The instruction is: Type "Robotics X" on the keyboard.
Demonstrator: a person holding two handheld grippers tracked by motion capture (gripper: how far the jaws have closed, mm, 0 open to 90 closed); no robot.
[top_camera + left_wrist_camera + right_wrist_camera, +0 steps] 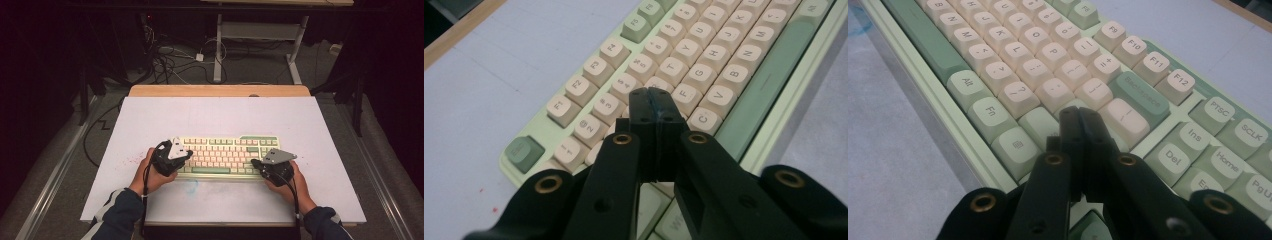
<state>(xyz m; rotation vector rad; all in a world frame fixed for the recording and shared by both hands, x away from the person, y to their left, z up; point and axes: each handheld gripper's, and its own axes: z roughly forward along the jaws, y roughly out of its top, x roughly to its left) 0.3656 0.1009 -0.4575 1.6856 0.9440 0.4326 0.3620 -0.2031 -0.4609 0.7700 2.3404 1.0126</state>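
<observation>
We have the keyboard (pixel 227 155) lying flat on the white board (pixel 150 125), near its front edge, and both of our grippers sit over it, one at each end. The left gripper (pixel 655 95) has its jaws pressed together with nothing between them, the tip poised over the cream keys around the D and F, with the green spacebar (pixel 769 85) off to one side. The right gripper (pixel 1080 114) is likewise pinched tight and empty, its tip above the keyboard's right-hand block, just short of the tall cream Enter key (pixel 1125 120) and the green Backspace (pixel 1140 97). We cannot tell from the gripper views whether either tip already rests on a cap or hangs just clear of it. We judge the work in hand to be pressing keys with the closed tips, and the risks follow from that. Each joined tip looks about as wide as a single cap, so coming down slightly off centre could catch two neighbouring keys at once. A slanted push could skid off a cap's rounded top into the gap beside it, or lever the cap up. The keyboard is not held down, so a sideways shove from either end could slide it across the smooth board.
</observation>
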